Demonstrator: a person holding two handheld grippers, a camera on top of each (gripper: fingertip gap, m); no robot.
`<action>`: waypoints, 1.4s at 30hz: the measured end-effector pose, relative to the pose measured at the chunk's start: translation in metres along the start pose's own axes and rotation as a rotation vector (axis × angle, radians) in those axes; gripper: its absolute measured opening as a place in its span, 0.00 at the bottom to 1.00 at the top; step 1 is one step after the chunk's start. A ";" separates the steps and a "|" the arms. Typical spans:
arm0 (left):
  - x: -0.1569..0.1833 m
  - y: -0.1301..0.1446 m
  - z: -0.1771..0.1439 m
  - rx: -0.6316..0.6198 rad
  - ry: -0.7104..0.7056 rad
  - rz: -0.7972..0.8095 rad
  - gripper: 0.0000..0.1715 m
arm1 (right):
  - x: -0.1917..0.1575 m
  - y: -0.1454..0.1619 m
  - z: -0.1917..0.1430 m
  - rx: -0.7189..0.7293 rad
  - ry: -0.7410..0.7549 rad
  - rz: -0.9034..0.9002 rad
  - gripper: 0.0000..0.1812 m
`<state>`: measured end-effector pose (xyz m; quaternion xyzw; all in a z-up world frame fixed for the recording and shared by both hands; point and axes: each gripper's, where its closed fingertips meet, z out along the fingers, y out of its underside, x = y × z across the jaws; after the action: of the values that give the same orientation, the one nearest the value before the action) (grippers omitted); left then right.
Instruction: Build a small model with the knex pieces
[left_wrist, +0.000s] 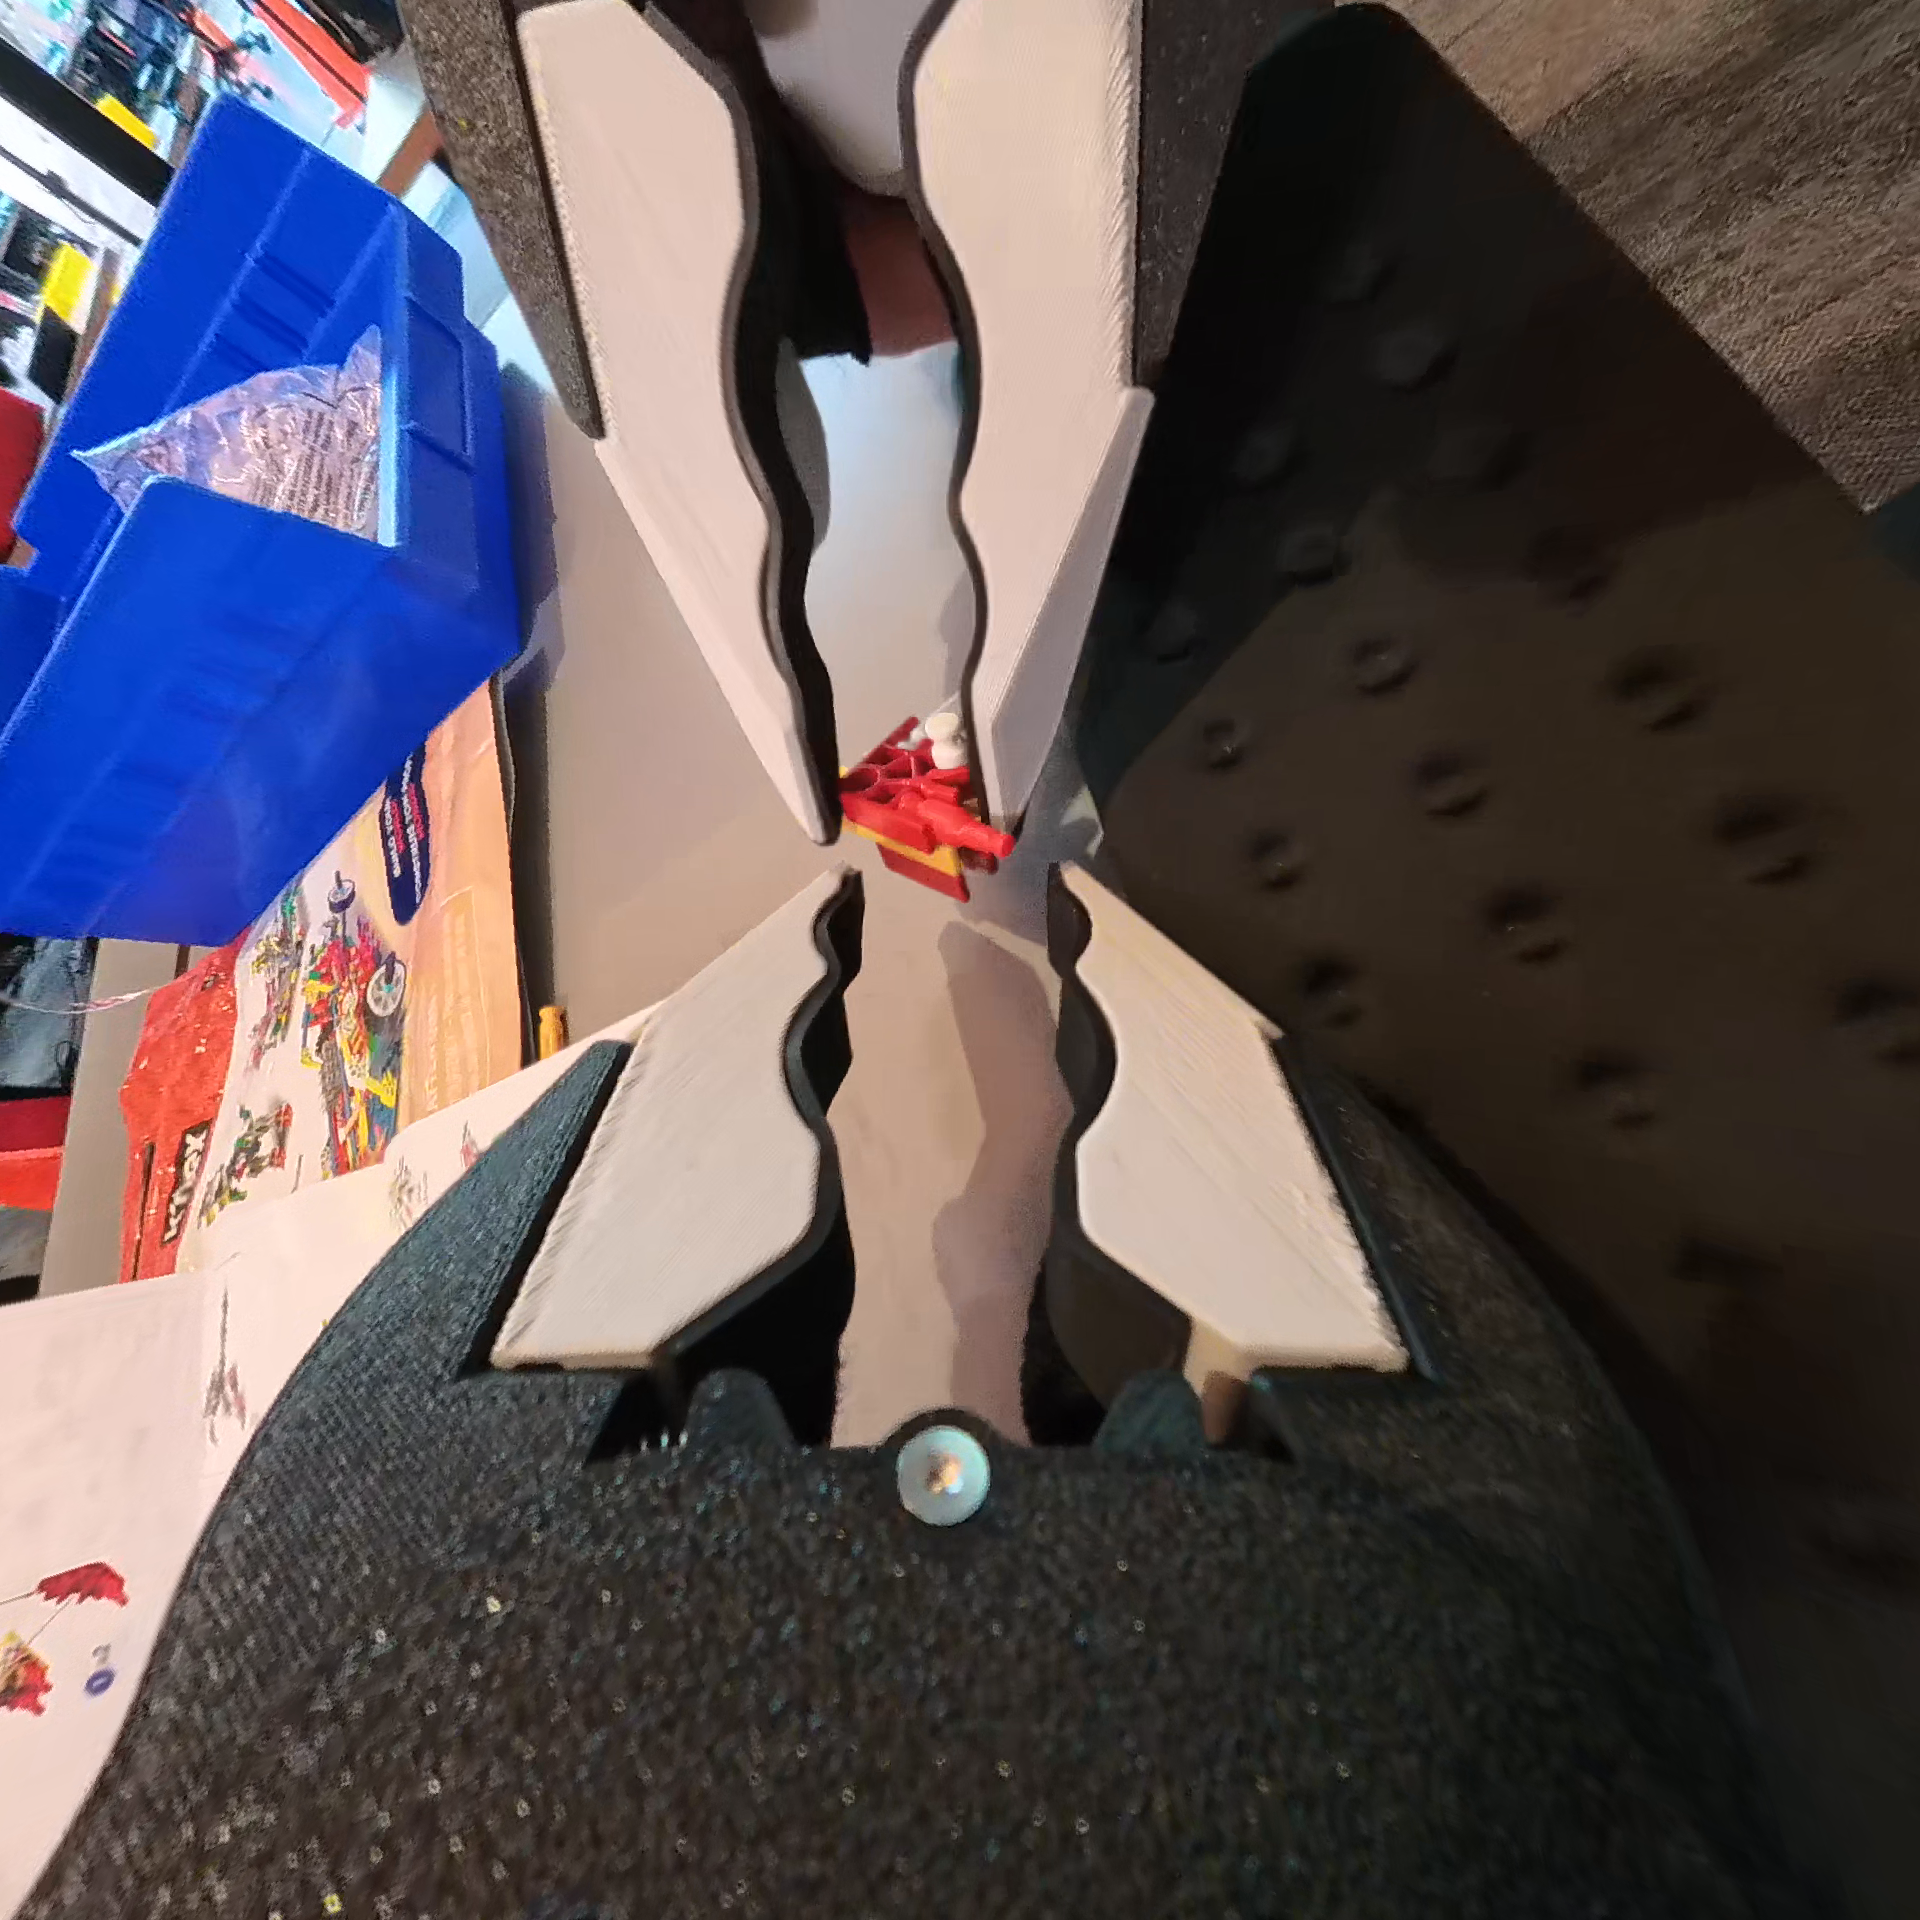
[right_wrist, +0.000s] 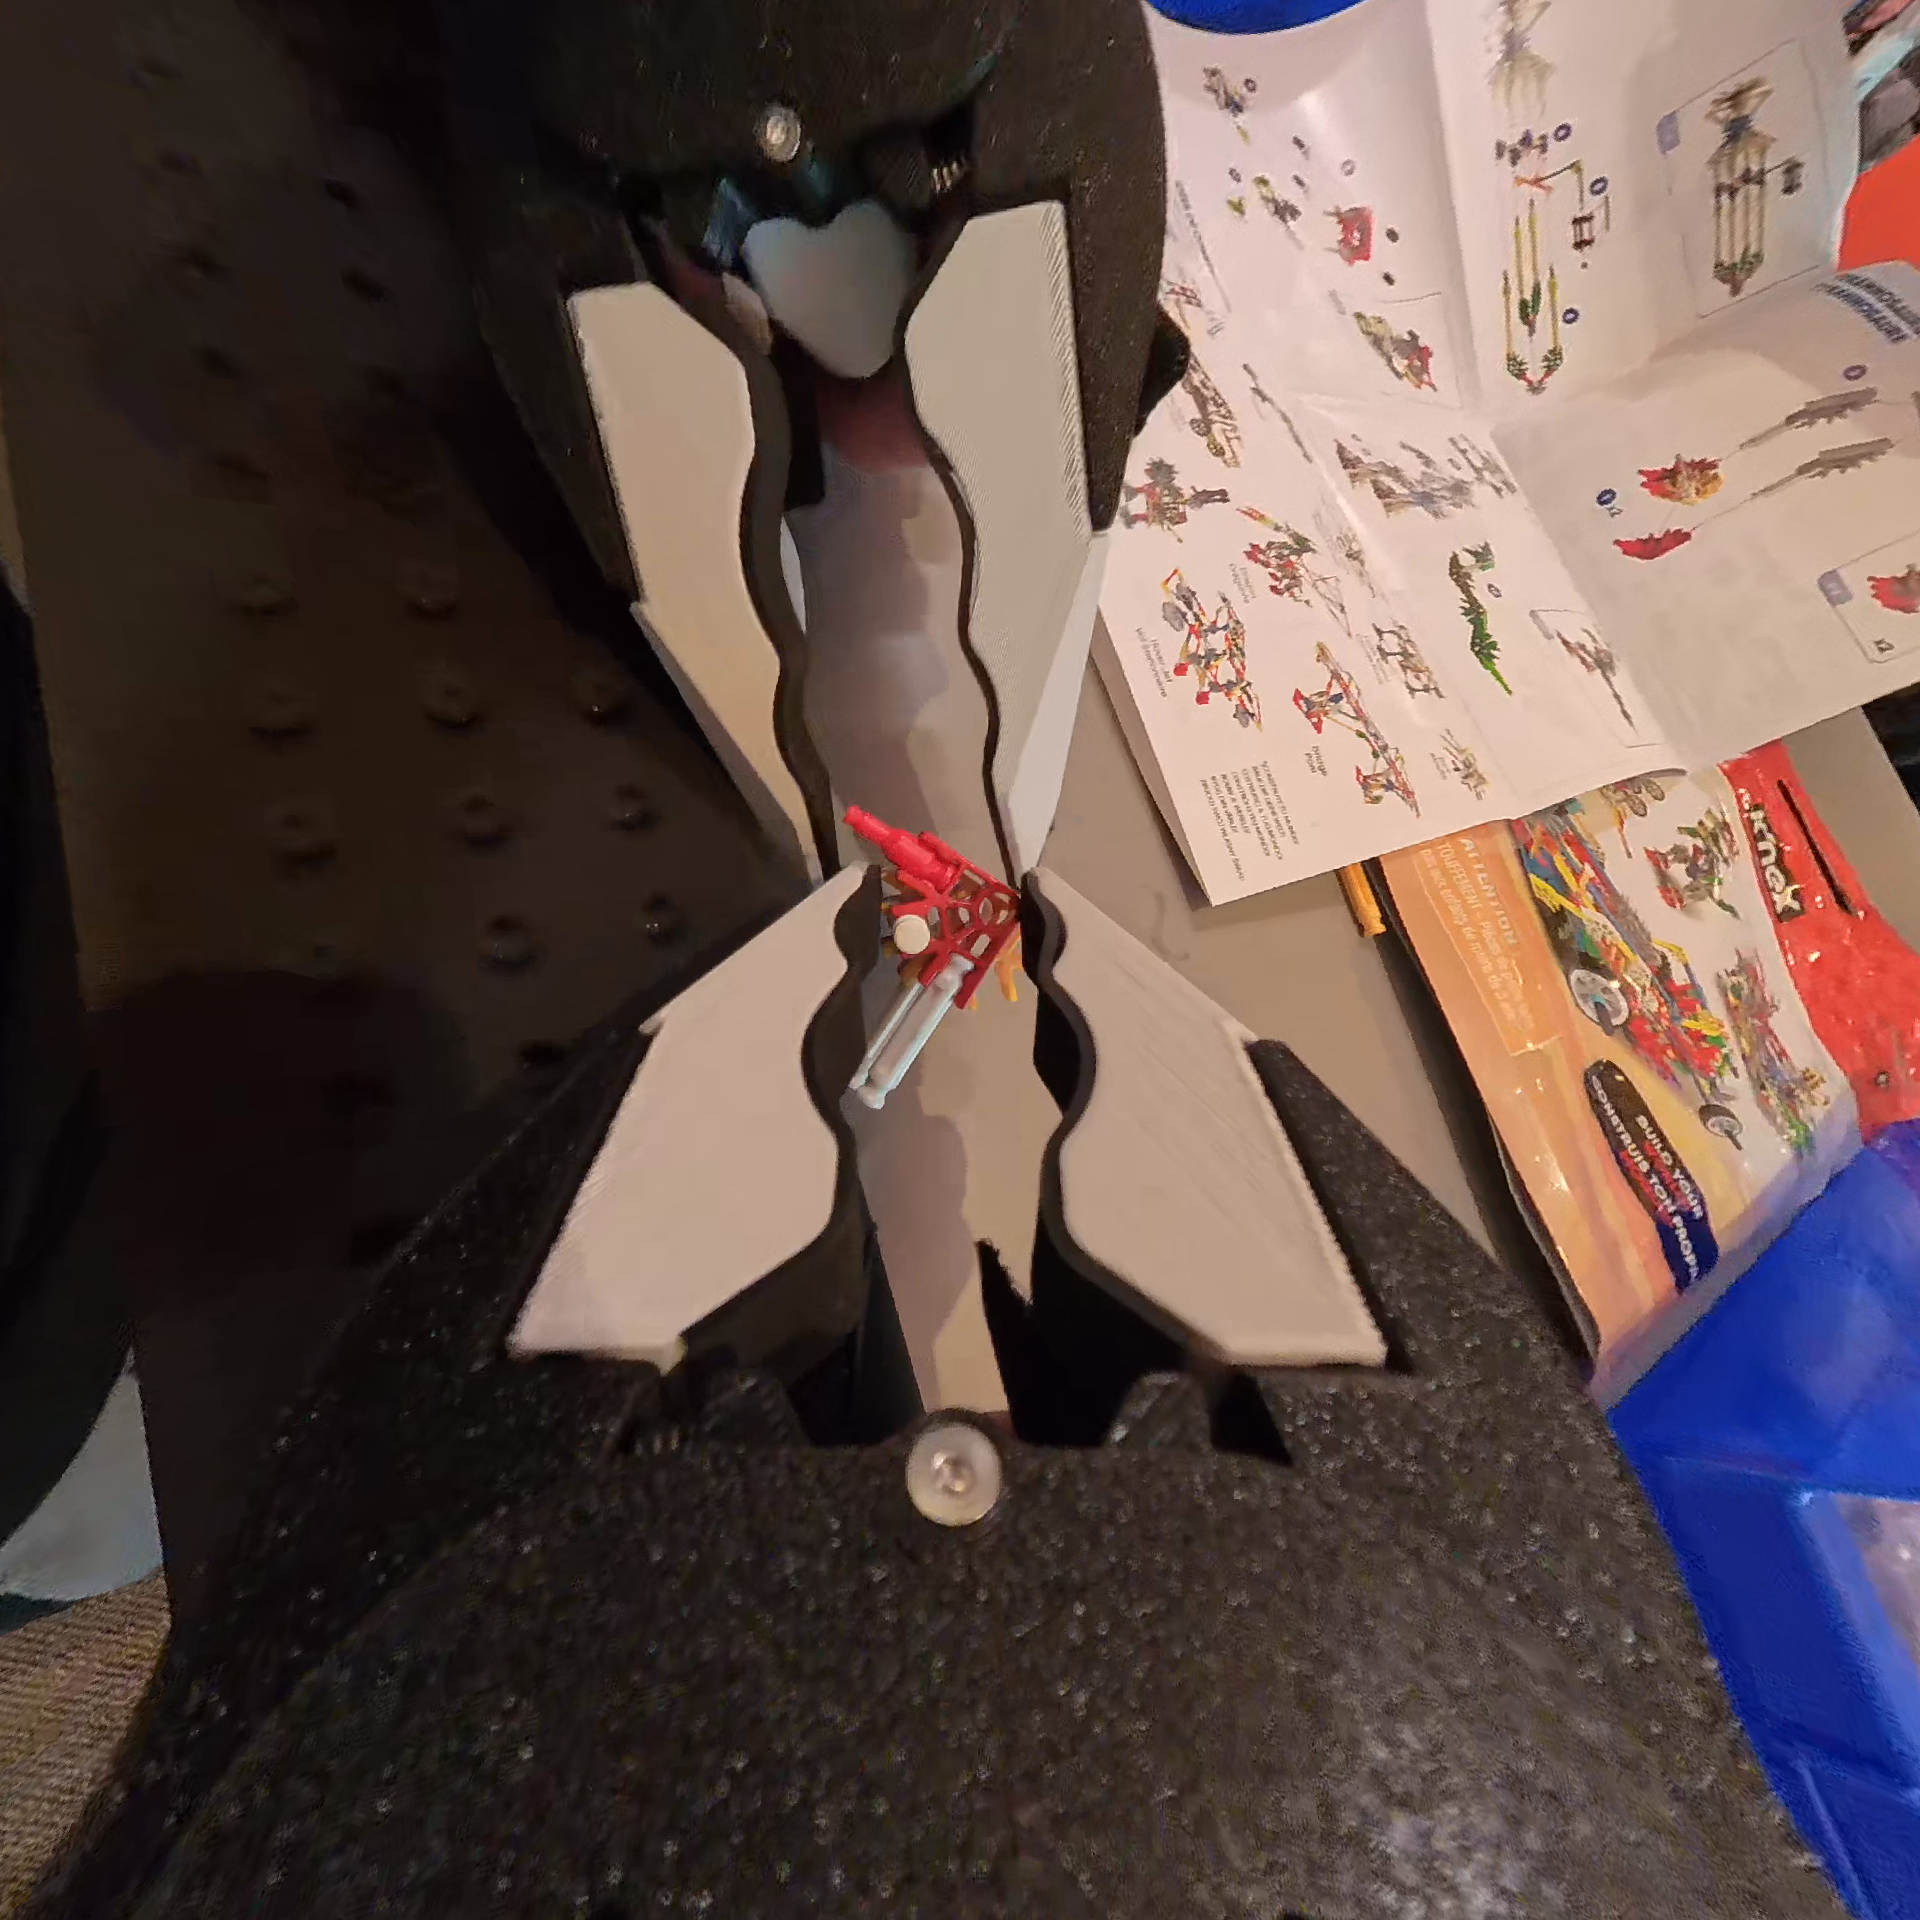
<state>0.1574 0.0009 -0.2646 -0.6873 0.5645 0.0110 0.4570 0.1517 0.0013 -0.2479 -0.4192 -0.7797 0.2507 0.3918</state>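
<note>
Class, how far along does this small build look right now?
Joined: red and yellow connectors with red and pale rods form one small assembly. In hand: the right gripper clamps it; the left gripper is open, tips just short of it. Left: cannot tell; the instruction sheet lies open near the blue bin.

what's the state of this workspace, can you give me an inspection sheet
surface: grey table, black dimpled panel alongside
job's things: small red and yellow toy assembly
clutter: blue bin with a plastic bag, unfolded instruction sheet, toy box
grippers: right gripper shut on the toy assembly; left gripper open, tips facing it
cables: nothing seen
surroundings: blurred shelves, carpet
</note>
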 end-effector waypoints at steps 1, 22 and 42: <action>-0.002 -0.002 0.002 0.011 -0.001 -0.013 0.20 | 0.001 -0.001 -0.001 0.015 0.002 0.015 0.14; -0.032 -0.009 0.013 -0.020 -0.201 0.101 0.13 | 0.022 -0.009 -0.015 0.051 0.056 0.010 0.16; -0.055 0.005 0.026 -0.076 -0.253 0.132 0.13 | 0.045 0.015 -0.006 -0.121 0.145 -0.189 0.15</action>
<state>0.1459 0.0599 -0.2535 -0.6587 0.5455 0.1488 0.4964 0.1483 0.0479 -0.2374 -0.3838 -0.7989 0.1342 0.4432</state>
